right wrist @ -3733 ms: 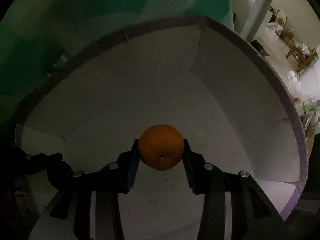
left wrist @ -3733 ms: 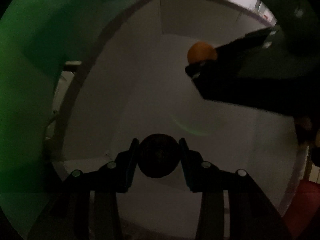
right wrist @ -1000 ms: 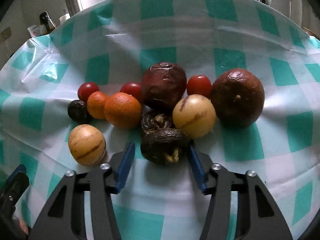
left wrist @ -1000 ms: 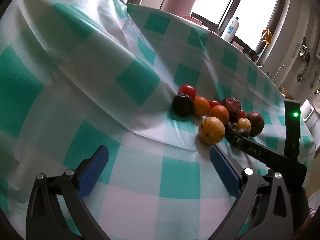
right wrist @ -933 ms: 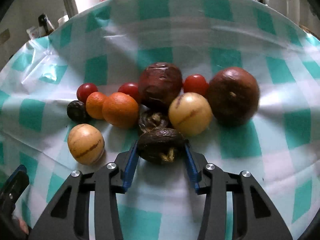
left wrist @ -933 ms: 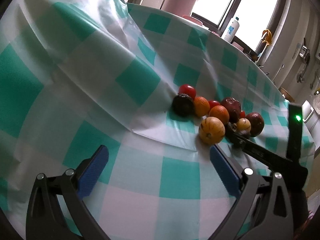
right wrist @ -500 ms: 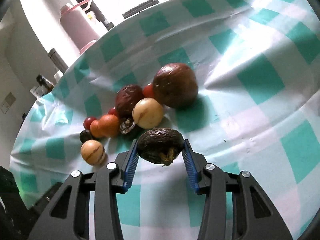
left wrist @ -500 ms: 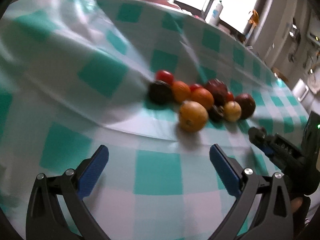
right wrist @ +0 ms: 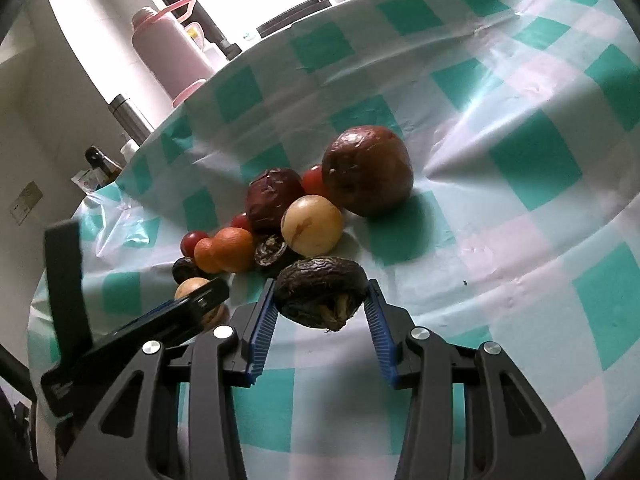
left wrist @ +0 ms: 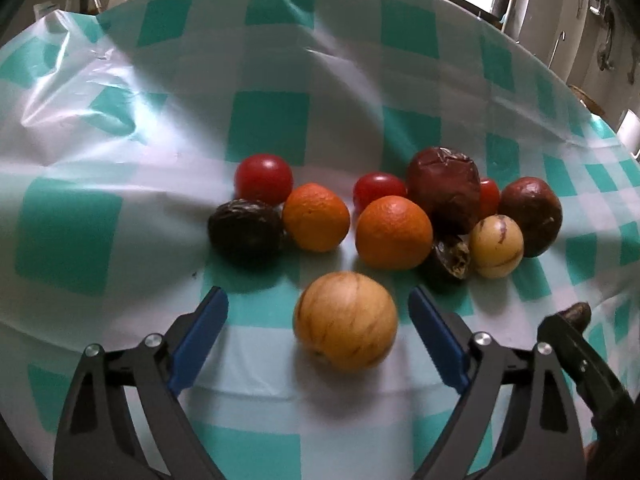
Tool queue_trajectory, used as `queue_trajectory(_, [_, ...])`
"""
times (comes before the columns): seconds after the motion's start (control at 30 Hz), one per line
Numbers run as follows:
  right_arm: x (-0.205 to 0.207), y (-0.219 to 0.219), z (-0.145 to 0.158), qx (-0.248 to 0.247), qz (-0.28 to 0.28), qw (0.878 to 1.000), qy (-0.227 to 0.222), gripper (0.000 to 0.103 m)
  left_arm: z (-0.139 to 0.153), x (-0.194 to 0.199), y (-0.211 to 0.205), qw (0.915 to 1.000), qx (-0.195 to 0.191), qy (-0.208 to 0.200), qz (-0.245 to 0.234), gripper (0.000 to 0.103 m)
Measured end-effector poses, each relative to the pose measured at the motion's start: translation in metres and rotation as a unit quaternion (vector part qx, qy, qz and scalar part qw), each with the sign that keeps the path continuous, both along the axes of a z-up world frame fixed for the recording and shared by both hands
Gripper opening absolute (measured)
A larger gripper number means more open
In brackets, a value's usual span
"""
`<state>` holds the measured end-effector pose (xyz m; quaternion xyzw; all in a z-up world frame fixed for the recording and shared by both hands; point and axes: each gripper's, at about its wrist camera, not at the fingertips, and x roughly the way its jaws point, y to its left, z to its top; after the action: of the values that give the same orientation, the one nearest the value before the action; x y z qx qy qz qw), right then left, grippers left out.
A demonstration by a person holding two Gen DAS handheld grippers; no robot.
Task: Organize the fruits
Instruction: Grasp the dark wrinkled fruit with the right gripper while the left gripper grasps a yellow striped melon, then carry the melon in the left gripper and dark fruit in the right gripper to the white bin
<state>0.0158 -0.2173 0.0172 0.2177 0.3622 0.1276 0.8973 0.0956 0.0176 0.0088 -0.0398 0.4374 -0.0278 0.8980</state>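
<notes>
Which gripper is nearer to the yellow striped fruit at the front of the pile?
Left. The left gripper straddles the yellow striped fruit, jaws closing. The right gripper holds a dark wrinkled fruit off to its side.

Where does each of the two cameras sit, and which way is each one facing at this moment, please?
Left wrist view: on the left claw, looking down along its closing fingers at the striped yellow fruit between them, untouched.
Right wrist view: on the right claw, looking over the shrivelled dark fruit it grips toward the fruit pile.
Shared: the checked tablecloth, the pile, each other's claw.
</notes>
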Motion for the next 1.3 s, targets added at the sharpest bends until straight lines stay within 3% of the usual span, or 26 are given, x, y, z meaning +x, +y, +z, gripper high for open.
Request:
queue_trajectory(0.03, [0.000, 0.000, 0.000, 0.000, 0.002, 1.000, 0.000, 0.044, -0.002, 0.002, -0.002, 1.0000, 0.003, 0.005, -0.007, 0.086])
queue_trajectory(0.1, [0.000, 0.001, 0.000, 0.000, 0.005, 1.000, -0.001, 0.044, -0.004, 0.002, -0.008, 0.9997, 0.017, 0.006, -0.016, 0.064])
queue_trajectory(0.27, [-0.001, 0.002, 0.000, -0.002, 0.010, 1.000, 0.000, 0.044, -0.002, -0.006, -0.012, 0.9987, 0.016, -0.006, -0.049, 0.046])
queue_trajectory(0.43, [-0.001, 0.001, 0.000, -0.001, 0.012, 1.000, -0.001, 0.044, -0.002, -0.020, -0.009, 0.9989, 0.021, -0.008, -0.042, 0.045])
queue_trajectory(0.9, [0.000, 0.000, -0.003, 0.004, 0.010, 1.000, 0.005, 0.044, 0.000, -0.049, 0.030, 0.9988, -0.042, -0.023, -0.003, 0.045])
queue_trajectory(1.17, [-0.001, -0.005, -0.002, 0.017, 0.015, 1.000, -0.003, 0.044, 0.012, -0.073, 0.062, 0.9918, -0.101, -0.077, 0.017, 0.045])
queue_trajectory(1.23, [-0.003, -0.007, -0.003, 0.029, 0.026, 0.999, 0.003, 0.044, 0.013, -0.082, 0.067, 0.9914, -0.105, -0.071, 0.030, 0.045])
queue_trajectory(1.3, [-0.015, -0.013, -0.005, 0.030, -0.002, 0.999, 0.023, 0.044, 0.012, -0.096, 0.070, 0.9903, -0.120, -0.062, 0.030, 0.045])
